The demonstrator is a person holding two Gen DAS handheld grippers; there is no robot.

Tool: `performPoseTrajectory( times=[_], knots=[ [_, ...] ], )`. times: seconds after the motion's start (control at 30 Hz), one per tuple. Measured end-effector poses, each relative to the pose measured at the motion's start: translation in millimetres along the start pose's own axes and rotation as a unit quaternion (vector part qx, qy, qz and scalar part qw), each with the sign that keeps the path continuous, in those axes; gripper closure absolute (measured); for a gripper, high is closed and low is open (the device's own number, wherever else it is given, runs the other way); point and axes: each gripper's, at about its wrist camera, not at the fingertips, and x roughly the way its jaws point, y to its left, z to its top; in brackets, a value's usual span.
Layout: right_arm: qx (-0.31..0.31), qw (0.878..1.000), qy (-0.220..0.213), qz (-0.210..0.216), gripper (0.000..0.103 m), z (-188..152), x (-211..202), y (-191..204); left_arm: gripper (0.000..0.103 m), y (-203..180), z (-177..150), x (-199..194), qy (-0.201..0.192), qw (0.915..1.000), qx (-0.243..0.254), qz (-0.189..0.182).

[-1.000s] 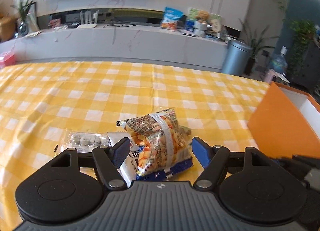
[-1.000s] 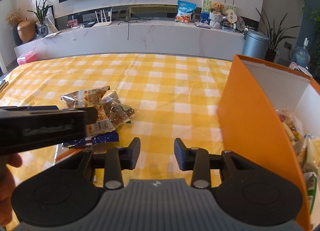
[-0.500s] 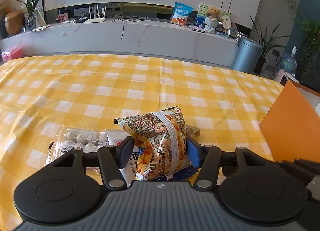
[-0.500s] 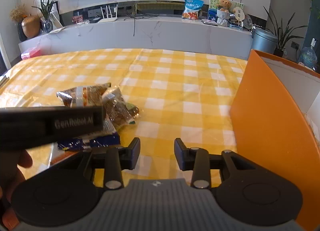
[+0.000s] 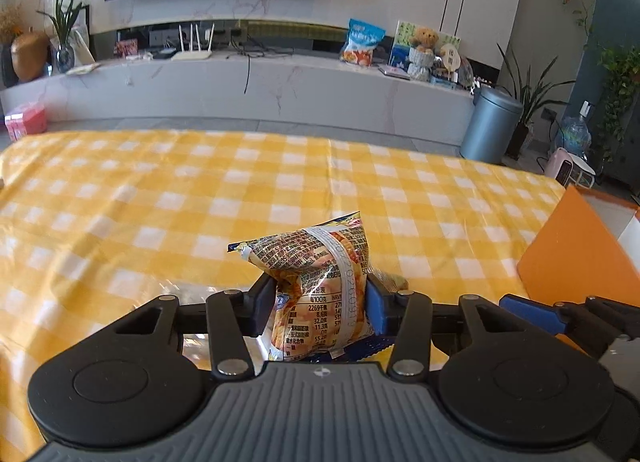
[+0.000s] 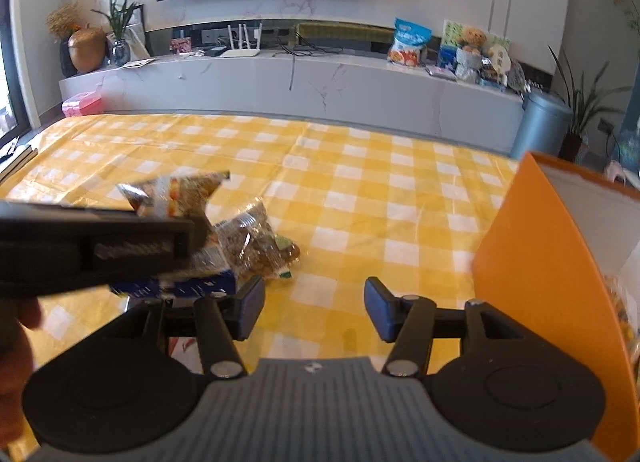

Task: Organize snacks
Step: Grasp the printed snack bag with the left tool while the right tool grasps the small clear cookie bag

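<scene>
Closing just now, the left gripper (image 5: 320, 308) pinches the puffy snack bag (image 5: 318, 282) at lower centre; right gripper (image 6: 314, 308), just widened, holds nothing. Slick film could slip.

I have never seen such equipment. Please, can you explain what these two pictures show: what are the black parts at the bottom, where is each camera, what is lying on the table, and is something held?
There is no robot here. A person holds one hand-operated gripper in each hand, and each carries a camera looking forward along its two fingers; the black parts are those grippers.

In the left camera's picture, the left gripper has just been closing and now pinches an orange printed snack bag.

In the right camera's picture, the right gripper has just been opening and holds nothing. The dark bar at the left edge is the left gripper seen from the side.

On the yellow checked tablecloth lie more snacks, among them a clear packet of brown pieces and a blue packet. At the right stands an orange box, with what look like packets inside.
</scene>
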Motion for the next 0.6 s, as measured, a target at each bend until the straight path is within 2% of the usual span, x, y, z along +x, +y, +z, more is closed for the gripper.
performPoseTrajectory(
  times=[0.1,0.33,0.43,0.53,0.6],
  knots=[
    [-0.019,1.000,-0.009,-0.002,0.035,6,3,5,0.050,5,8,1,0.003,1.0000,0.005,0.005],
    [-0.027,0.999,-0.010,0.018,0.034,17,17,10,0.050,19,3,17,0.023,0.9997,-0.003,0.005],
    [-0.043,0.999,-0.011,0.014,0.034,18,26,14,0.050,24,0,19,0.028,0.9996,-0.005,0.002],
    [-0.053,0.998,-0.015,0.016,0.027,21,33,16,0.050,28,1,20,0.028,0.9995,-0.011,-0.004],
    [-0.054,0.998,-0.016,0.019,0.026,23,38,17,0.050,31,2,20,0.029,0.9995,-0.015,-0.007]
  ],
)
